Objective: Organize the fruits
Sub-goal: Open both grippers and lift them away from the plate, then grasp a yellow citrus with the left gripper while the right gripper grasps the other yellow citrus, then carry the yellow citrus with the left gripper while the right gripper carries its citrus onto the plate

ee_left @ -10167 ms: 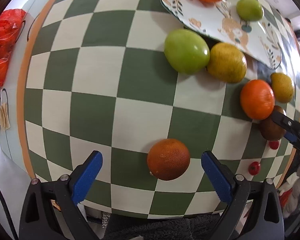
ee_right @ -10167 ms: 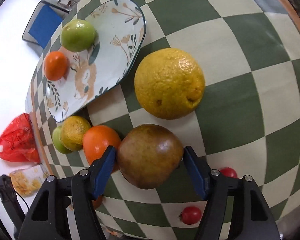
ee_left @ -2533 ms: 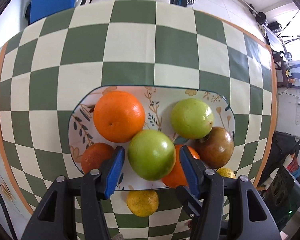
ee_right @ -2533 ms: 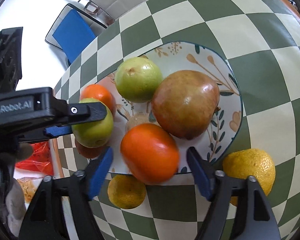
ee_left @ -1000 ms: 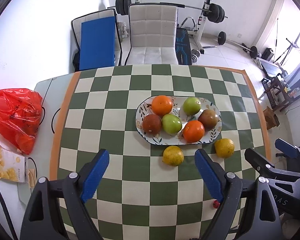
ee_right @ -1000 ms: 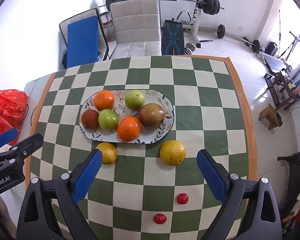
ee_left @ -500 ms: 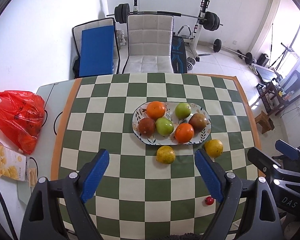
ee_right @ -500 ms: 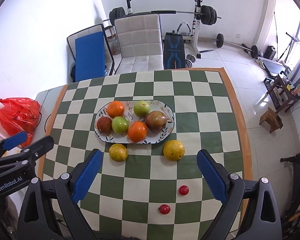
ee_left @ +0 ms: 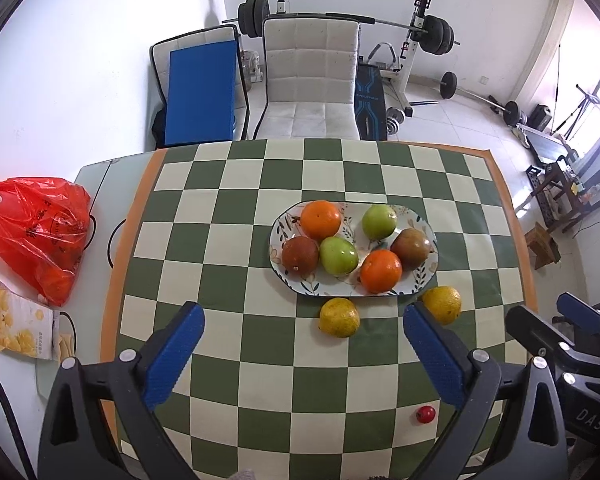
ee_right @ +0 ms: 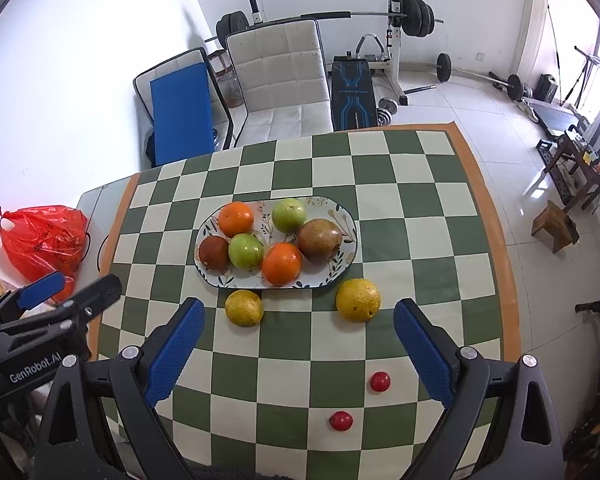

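The left hand-held gripper hangs above the near edge of the checkered table, its jaws opening wide with nothing between them. The right hand-held gripper is likewise spread wide and empty, touching nothing. Toward the middle of the table, the oval floral plate carries six fruits: two oranges, two green apples and two brownish fruits. Two yellow citrus fruits lie just beside the plate's near rim, and two small red fruits sit near the table's near right corner.
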Available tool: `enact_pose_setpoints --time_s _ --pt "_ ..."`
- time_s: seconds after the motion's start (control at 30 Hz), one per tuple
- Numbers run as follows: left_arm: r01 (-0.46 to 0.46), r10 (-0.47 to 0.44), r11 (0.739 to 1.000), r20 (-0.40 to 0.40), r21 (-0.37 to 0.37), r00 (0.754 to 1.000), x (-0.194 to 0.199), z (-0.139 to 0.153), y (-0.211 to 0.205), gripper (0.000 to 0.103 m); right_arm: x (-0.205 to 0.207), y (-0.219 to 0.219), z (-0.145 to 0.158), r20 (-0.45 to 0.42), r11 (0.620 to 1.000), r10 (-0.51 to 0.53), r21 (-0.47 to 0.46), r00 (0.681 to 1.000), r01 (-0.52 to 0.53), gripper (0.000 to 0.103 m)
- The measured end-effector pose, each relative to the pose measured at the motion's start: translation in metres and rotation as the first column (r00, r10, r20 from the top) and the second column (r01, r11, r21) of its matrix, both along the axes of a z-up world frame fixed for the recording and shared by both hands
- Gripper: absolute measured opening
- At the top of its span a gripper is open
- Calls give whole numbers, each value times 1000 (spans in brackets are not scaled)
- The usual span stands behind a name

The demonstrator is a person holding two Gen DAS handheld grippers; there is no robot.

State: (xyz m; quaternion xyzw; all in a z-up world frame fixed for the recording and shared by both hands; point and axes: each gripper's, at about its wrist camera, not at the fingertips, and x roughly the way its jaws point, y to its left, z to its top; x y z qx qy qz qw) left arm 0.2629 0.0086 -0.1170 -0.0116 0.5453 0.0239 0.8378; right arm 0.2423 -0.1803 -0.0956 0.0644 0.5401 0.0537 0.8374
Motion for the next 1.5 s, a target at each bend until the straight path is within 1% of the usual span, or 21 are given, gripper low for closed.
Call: enact_pose_setpoints --time_s 0.17,0.2,0.3,0.37,0.43,0.53,0.67,0.7,0.8,0.87,0.97,1.0,1.03,1.07,1.1,1.13,1.17,1.23,1.4,1.5 --pt "-19 20 1000 -42 8 999 15 -20 3 102 15 -5 -13 -13 1000 -16 -1 1000 16 98" --pt "-26 27 1000 -53 11 998 19 -27 4 102 19 -7 -17 -19 1000 -21 3 1000 21 100" --pt "-45 46 999 -106 11 993 30 -52 7 102 34 -20 -39 -58 998 -50 31 997 52 100" --pt "-55 54 998 -152 -3 987 37 -71 10 102 48 -31 -65 -117 996 -75 48 990 81 100" --pt "-63 59 998 -210 -14 976 44 -93 11 102 58 -44 -93 -173 993 -95 59 980 107 100" --pt "-77 60 996 -307 -44 950 52 -126 11 102 70 -57 -132 -237 992 -117 25 964 126 100" --pt "-80 38 993 -402 -89 915 56 -162 2 102 81 -66 -180 -324 988 -125 44 938 147 100" --pt "-79 32 992 -418 -95 908 57 -169 -1 102 84 -66 -192 -342 988 -123 44 932 147 100" --pt "-82 16 989 -466 -120 885 59 -190 -10 102 91 -64 -218 -372 990 -116 35 921 139 100" --pt "-70 3 990 -481 -123 877 62 -201 -17 102 94 -62 -233 -391 990 -108 40 914 135 100" --pt "-42 -25 991 -491 -125 871 65 -215 -28 101 97 -58 -246 -399 991 -98 39 912 124 97" --pt "-32 -34 992 -492 -125 870 66 -219 -32 96 97 -57 -250 -402 992 -95 40 911 121 95" --pt "-22 -43 992 -490 -127 871 68 -222 -35 86 97 -54 -253 -404 992 -92 39 910 118 93" --pt "-10 -54 992 -489 -126 870 68 -225 -39 79 98 -53 -257 -408 993 -87 39 909 113 87" --pt "6 -64 993 -492 -118 868 68 -229 -42 61 98 -52 -259 -410 993 -83 45 908 111 82" --pt "21 -71 994 -498 -106 865 68 -232 -45 56 98 -51 -262 -414 993 -79 49 907 109 80" --pt "33 -77 995 -494 -97 866 67 -233 -47 55 98 -50 -266 -418 993 -72 54 905 104 71" --pt "48 -86 995 -479 -91 873 64 -231 -49 55 97 -48 -268 -408 995 -70 35 910 92 65" --pt "57 -102 992 -468 -110 878 34 -218 -47 55 80 -38 -266 -419 998 -10 51 908 35 65" --pt "57 -104 992 -471 -115 876 13 -214 -44 55 58 -28 -265 -441 996 44 88 896 -5 65"
